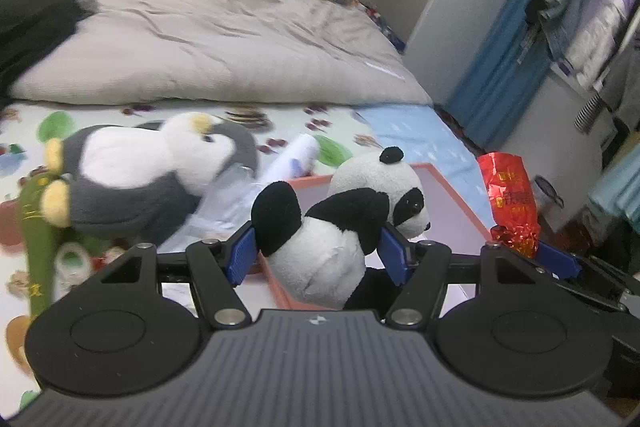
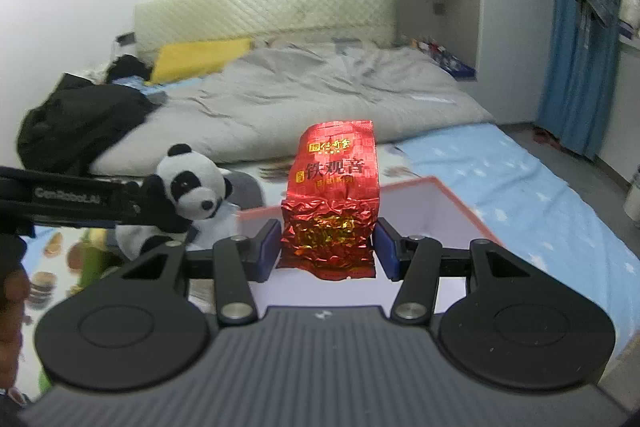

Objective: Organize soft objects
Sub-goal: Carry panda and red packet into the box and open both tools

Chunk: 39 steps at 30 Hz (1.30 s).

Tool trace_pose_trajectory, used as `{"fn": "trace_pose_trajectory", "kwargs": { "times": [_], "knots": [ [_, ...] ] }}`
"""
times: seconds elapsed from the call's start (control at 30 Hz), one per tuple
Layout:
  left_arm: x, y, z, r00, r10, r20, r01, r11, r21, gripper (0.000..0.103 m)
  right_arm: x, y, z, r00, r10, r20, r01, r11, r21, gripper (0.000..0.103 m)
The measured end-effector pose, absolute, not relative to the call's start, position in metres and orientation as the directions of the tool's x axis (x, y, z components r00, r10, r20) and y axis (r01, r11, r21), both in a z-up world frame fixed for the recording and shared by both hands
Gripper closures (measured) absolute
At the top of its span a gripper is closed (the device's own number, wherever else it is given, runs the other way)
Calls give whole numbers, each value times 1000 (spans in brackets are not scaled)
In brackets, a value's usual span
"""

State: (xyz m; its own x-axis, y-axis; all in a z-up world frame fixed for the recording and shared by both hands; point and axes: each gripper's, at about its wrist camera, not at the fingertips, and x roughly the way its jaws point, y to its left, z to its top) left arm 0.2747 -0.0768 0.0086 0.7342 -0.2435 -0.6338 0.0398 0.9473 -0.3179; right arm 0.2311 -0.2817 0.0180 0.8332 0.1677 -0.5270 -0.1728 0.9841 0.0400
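In the left wrist view the left gripper (image 1: 318, 253) clamps its blue pads on the panda plush (image 1: 332, 227) above the pink-rimmed box (image 1: 460, 203), penguin plush (image 1: 140, 171) lying behind, and in the right wrist view the right gripper (image 2: 328, 247) pinches the red foil packet (image 2: 332, 199) upright over that box (image 2: 460, 199)

You see a panda (image 1: 320, 251) of matt plush, fuzzy nap. Penguin (image 1: 132, 179): same soft pile. Your red packet (image 2: 330, 203) is crinkled foil, glossy, gold print. Box (image 2: 460, 203): smooth matt card. Duvet (image 1: 224, 39): grey cloth, creased. Headboard (image 2: 264, 7): quilted, slight sheen.
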Motion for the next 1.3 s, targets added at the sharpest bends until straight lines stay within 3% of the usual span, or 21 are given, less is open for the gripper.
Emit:
{"fn": "trace_pose_trajectory", "kwargs": {
  "times": [0.4, 0.7, 0.87, 1.3],
  "knots": [
    [322, -148, -39, 583, -329, -743, 150, 942, -299, 34, 260, -339, -43, 707, 89, -702, -53, 996, 73, 49],
    [330, -162, -72, 525, -317, -790, 157, 948, -276, 33, 258, -355, -82, 639, 95, -764, -18, 994, 108, 49],
    [331, -159, -72, 521, -319, -791, 160, 947, -277, 24, 259, -361, -80, 636, 117, -763, -18, 990, 137, 44],
    [285, -135, -27, 658, -333, -675, 205, 942, -266, 24, 229, -346, -37, 751, 165, -640, -77, 984, 162, 43]
  ]
}}
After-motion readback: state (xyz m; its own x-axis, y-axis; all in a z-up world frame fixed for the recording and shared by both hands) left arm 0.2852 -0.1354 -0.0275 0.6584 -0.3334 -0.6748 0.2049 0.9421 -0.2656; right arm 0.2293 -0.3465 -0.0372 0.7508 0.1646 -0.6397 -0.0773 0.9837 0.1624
